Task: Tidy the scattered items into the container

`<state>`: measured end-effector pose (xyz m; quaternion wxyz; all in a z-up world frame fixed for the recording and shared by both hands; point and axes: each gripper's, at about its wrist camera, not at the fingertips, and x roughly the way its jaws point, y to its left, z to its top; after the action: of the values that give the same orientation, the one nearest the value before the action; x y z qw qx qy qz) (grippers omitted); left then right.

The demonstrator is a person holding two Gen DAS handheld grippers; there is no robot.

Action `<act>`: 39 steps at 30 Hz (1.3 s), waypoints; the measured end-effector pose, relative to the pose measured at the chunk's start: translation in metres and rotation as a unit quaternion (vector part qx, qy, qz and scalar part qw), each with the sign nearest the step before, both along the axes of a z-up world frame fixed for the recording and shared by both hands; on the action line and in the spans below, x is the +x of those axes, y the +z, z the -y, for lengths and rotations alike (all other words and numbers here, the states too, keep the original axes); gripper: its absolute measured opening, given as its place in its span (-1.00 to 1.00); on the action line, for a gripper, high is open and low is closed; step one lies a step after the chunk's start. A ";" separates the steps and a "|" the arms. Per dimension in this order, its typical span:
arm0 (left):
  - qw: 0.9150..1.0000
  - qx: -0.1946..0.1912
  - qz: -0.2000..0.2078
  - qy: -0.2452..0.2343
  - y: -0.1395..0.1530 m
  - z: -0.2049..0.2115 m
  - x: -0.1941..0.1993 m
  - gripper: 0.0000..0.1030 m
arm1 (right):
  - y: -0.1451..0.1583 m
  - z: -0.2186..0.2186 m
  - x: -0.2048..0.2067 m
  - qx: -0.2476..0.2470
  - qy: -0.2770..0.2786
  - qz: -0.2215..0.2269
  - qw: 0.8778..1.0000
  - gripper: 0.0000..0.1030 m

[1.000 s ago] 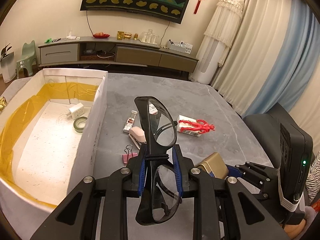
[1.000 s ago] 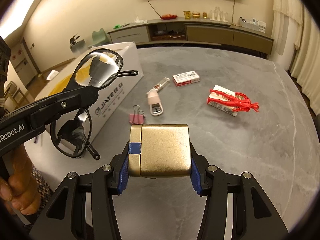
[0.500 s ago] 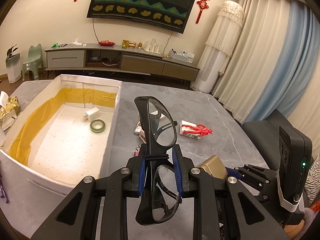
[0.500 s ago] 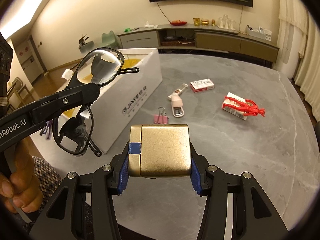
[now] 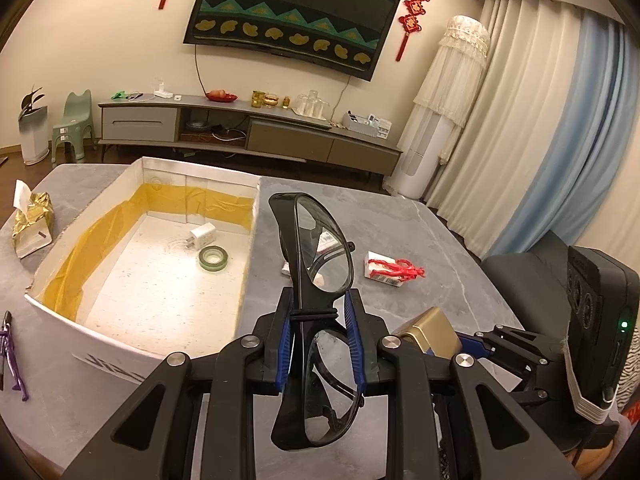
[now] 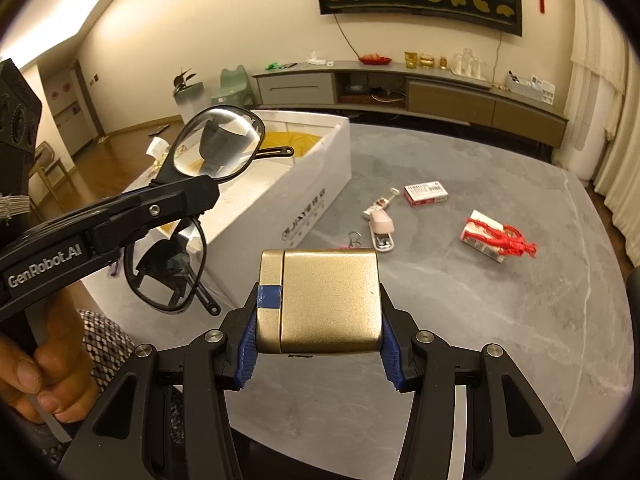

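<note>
My left gripper (image 5: 320, 338) is shut on black-framed glasses (image 5: 316, 264), held upright above the table's near edge, right of the white box (image 5: 248, 264). The box has yellow tape on its inner walls and holds a white charger (image 5: 203, 236) and a green tape roll (image 5: 213, 258). My right gripper (image 6: 318, 334) is shut on a gold square case (image 6: 320, 300), raised over the grey table. The glasses (image 6: 216, 152) and the left gripper (image 6: 120, 220) show at the left of the right wrist view, with the box (image 6: 304, 196) behind them.
Loose on the table (image 6: 480, 320): a red lobster toy on a small carton (image 6: 496, 236), a red-and-white box (image 6: 426, 193), a pink stapler (image 6: 382, 226), a pink binder clip (image 6: 354, 238). A gold tissue pack (image 5: 32, 226) and a purple item (image 5: 10, 354) lie left of the box. A hand (image 6: 32, 376) holds the left gripper.
Both grippers have risen and drawn back towards me, so the box and the loose items look smaller and farther. Each still holds its object.
</note>
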<state>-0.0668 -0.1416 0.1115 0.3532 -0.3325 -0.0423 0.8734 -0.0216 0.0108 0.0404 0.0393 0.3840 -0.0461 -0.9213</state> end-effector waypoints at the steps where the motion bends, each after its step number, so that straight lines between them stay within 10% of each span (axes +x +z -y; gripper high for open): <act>1: 1.000 0.001 0.000 0.002 0.001 0.003 -0.001 -0.51 | 0.002 0.002 0.000 0.001 0.002 -0.001 1.000 0.03; 39: 0.996 0.033 0.006 0.088 0.004 0.095 -0.058 -0.51 | 0.051 0.074 -0.042 0.025 0.083 -0.033 0.996 0.03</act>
<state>-0.1245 -0.2370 0.1159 0.2859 -0.3211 -0.1024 0.8971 -0.0632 -0.0632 0.0910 0.1076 0.3565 0.0101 -0.9280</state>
